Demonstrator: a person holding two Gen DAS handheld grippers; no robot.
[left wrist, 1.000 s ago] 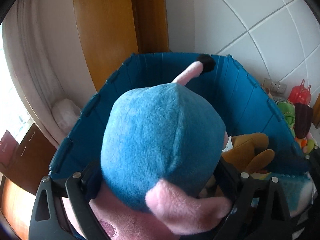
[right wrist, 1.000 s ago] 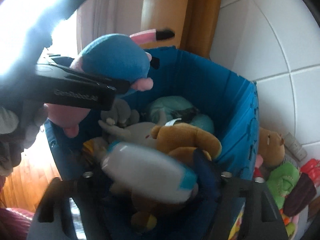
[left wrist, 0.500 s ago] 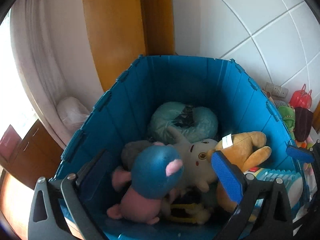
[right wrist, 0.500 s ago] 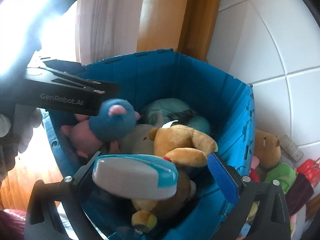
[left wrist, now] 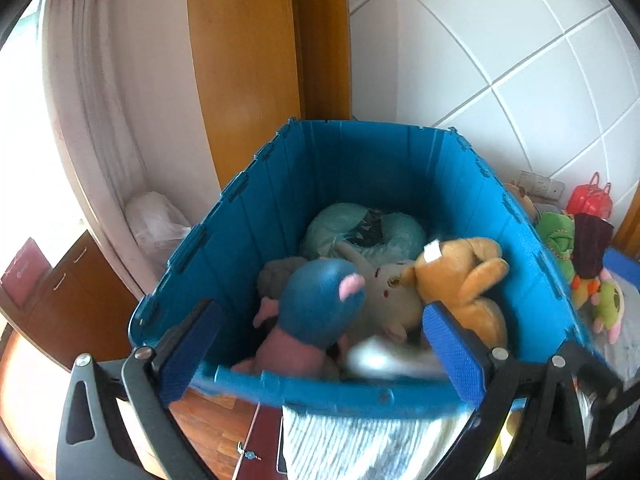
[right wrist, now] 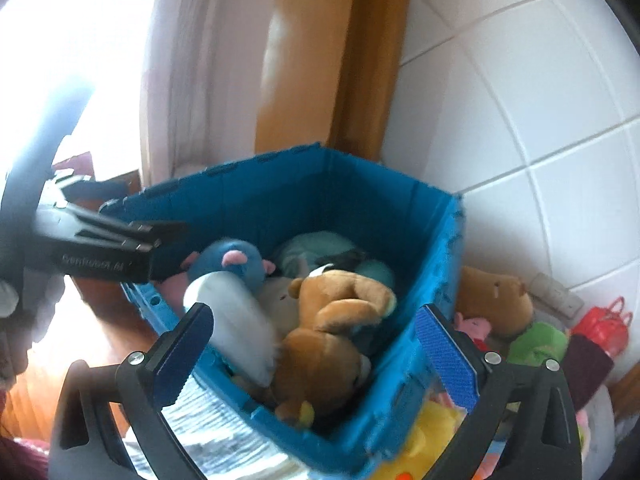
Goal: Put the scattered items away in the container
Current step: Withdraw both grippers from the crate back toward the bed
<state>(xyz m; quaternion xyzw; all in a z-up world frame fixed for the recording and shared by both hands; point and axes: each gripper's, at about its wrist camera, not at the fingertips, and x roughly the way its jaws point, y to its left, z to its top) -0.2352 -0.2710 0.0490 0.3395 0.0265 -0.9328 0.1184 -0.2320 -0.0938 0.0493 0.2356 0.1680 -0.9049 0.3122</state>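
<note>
A blue plastic bin (left wrist: 248, 216) (right wrist: 432, 280) holds several soft toys. A blue-and-pink plush (left wrist: 320, 304) (right wrist: 236, 260) lies inside at the near left. A brown plush dog (left wrist: 464, 276) (right wrist: 332, 320) lies at the right. A white toy with a blurred outline (right wrist: 236, 328) (left wrist: 384, 356) is dropping inside the bin's near wall. My left gripper (left wrist: 320, 344) is open and empty above the near rim; it also shows at the left of the right wrist view (right wrist: 152, 256). My right gripper (right wrist: 312, 356) is open and empty over the bin.
More soft toys lie outside the bin at the right: a brown bear (right wrist: 496, 296), a green plush (left wrist: 560, 240) (right wrist: 536, 344), a red toy bag (left wrist: 592, 200). A yellow toy (right wrist: 432, 440) lies below the bin. A striped cloth (left wrist: 360, 444) lies under the near rim. White tiled wall behind.
The blue-and-pink plush left my left gripper and fell into the bin. The white toy left my right gripper and drops into the bin. Both grippers have pulled back.
</note>
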